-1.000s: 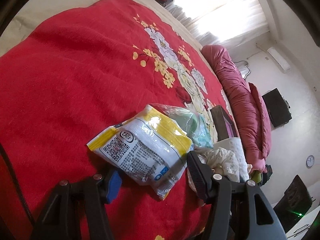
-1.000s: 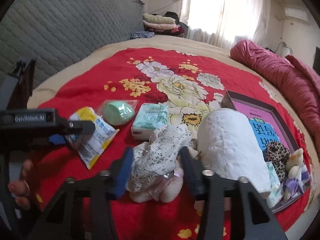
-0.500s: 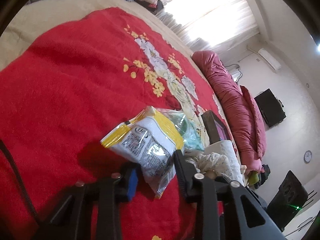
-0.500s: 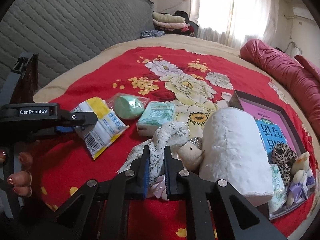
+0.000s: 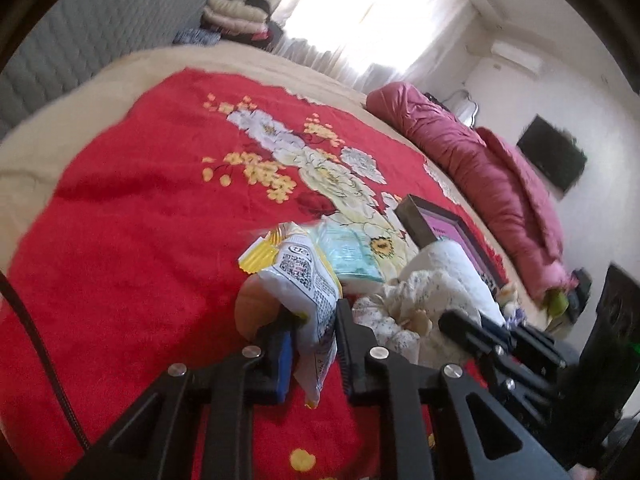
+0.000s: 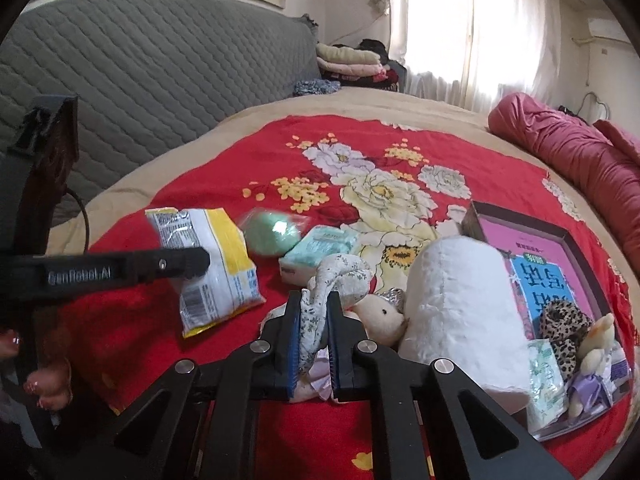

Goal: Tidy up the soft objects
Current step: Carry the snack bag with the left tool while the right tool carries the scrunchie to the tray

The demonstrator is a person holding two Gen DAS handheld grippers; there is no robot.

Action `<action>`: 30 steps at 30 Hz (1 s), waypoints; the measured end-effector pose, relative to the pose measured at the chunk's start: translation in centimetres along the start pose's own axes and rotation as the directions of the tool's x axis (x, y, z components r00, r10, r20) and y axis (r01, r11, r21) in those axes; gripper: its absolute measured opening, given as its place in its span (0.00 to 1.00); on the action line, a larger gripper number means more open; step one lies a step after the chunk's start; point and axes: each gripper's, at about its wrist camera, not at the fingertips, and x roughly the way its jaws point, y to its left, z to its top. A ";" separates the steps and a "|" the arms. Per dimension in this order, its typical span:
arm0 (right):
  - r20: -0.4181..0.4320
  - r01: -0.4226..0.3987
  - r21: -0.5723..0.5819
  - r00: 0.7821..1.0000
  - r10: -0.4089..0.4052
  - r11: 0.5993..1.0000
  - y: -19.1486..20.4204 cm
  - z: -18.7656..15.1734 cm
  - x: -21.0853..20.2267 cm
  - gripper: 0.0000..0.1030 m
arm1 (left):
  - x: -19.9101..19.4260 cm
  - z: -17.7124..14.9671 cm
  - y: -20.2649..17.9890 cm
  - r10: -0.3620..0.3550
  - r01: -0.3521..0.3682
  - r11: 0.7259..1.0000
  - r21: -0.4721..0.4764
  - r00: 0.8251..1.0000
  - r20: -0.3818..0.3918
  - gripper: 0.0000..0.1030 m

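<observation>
A yellow and white packet (image 5: pixel 296 272) hangs tilted just above the red flowered blanket (image 5: pixel 120 240). My left gripper (image 5: pixel 316 320) is closing on its lower end, pads pressing the wrapper. From the right wrist view the same packet (image 6: pixel 212 264) is raised behind a left finger (image 6: pixel 176 264). My right gripper (image 6: pixel 314 300) is shut on a white floral cloth (image 6: pixel 340 276) that rises in a twist from between its pads. A small cream plush toy (image 6: pixel 380 312) lies right beside that cloth.
A green round item in clear wrap (image 6: pixel 272 232) and a pale green tissue pack (image 6: pixel 316 248) lie behind the cloth. A white plush roll (image 6: pixel 460 300) leans against a dark box (image 6: pixel 520 218) holding a book and small toys. A maroon quilt (image 6: pixel 580 152) lines the far side.
Both grippers have closed: the left on the packet, which has come up off the blanket and tilted, the right on the floral cloth. The left view has rolled and risen.
</observation>
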 end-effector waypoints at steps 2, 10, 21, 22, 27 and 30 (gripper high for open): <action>0.011 -0.008 0.011 1.000 0.008 1.000 -0.3 0.1 -0.4 0.11 | -0.7 -0.3 -1.2 0.007 -0.008 0.999 0.037 1.000 0.011 0.19; 0.072 -0.009 0.044 0.997 0.006 0.999 -1.8 0.5 -2.7 0.10 | -2.4 -1.1 -4.3 0.033 -0.036 0.994 0.101 0.999 0.031 0.19; 0.149 0.001 0.096 0.989 -0.015 0.995 -3.9 0.9 -5.7 0.09 | -4.3 -0.8 -6.8 0.058 -0.063 0.992 0.107 0.997 0.057 0.19; 0.154 0.001 0.101 0.988 -0.016 0.995 -4.1 0.9 -5.9 0.09 | -4.4 -0.7 -7.1 0.053 -0.059 0.992 0.110 0.997 0.057 0.19; 0.191 0.009 0.138 0.981 -0.036 0.990 -5.7 1.0 -7.3 0.09 | -4.5 -0.2 -9.3 0.038 -0.044 0.992 0.121 0.998 0.054 0.19; 0.211 0.021 0.185 0.976 -0.060 0.983 -7.3 0.9 -8.2 0.09 | -4.1 0.0 -11.0 0.026 -0.033 0.989 0.143 0.999 0.047 0.19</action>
